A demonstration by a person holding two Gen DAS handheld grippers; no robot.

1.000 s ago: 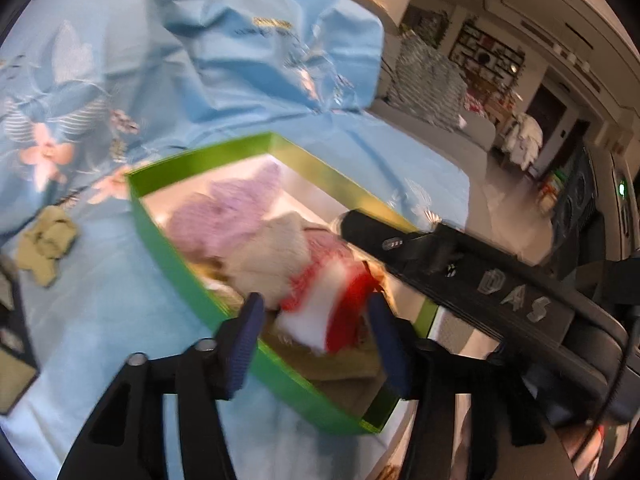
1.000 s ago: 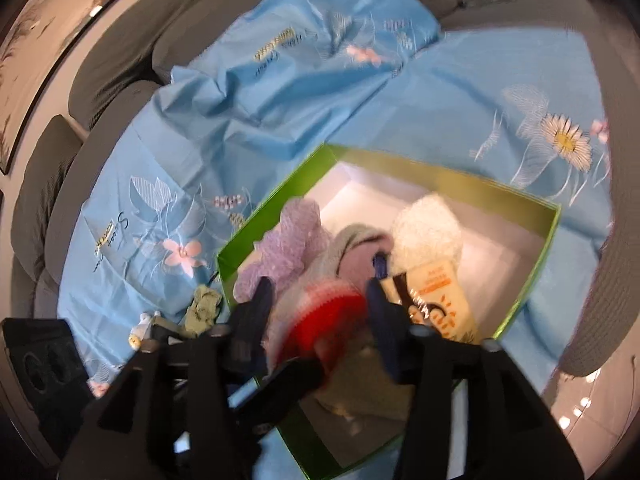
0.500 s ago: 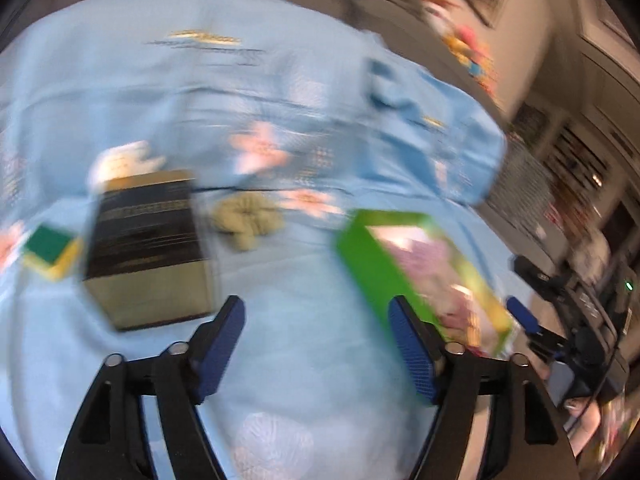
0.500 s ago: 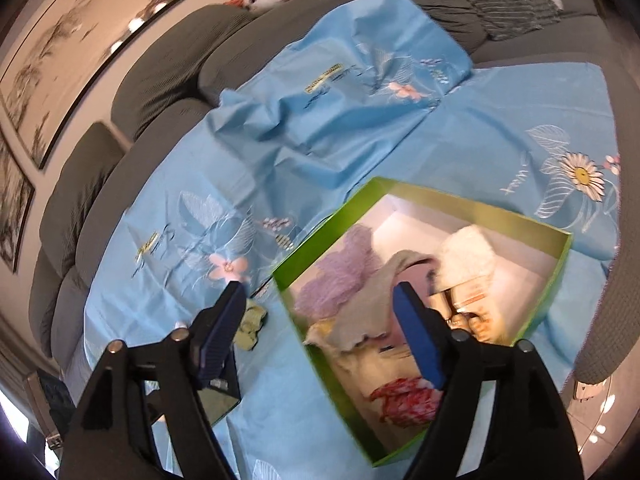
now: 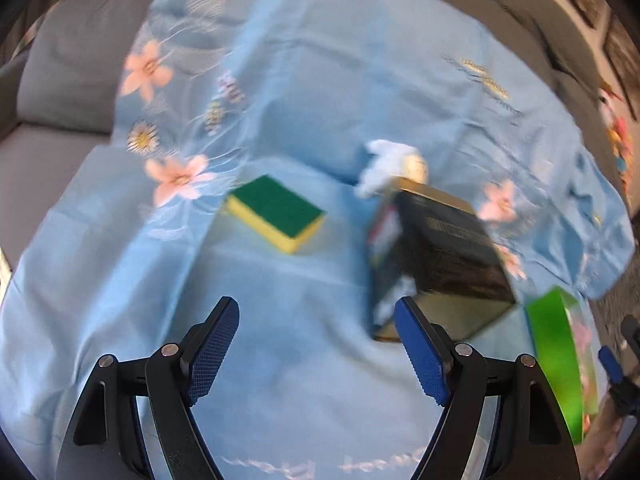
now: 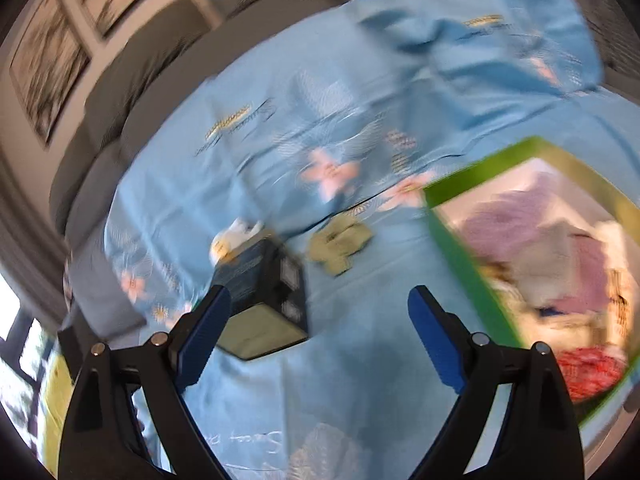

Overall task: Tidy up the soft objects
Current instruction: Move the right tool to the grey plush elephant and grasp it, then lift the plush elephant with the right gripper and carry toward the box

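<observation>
My left gripper [image 5: 316,344] is open and empty above the blue floral sheet [image 5: 304,80]. Ahead of it lie a green-and-yellow sponge [image 5: 278,212] and a small white-and-blue plush [image 5: 394,166] behind a black box [image 5: 436,264]. My right gripper [image 6: 320,332] is open and empty. Ahead of it lie an olive-green cloth [image 6: 340,242], the black box [image 6: 266,304] and the plush [image 6: 234,238]. The green box [image 6: 456,240] at its right holds lilac, white, pink and red soft items; it also shows in the left wrist view [image 5: 556,360].
The sheet covers a grey sofa with back cushions [image 6: 152,52] and framed pictures [image 6: 44,64] above. Bare grey cushion [image 5: 76,80] shows at the left in the left wrist view. Both views are motion-blurred.
The red-and-white soft item left my right gripper, which opened, and now lies in the green box. Both grippers have swung left, away from the box toward the sponge, black box and olive cloth.
</observation>
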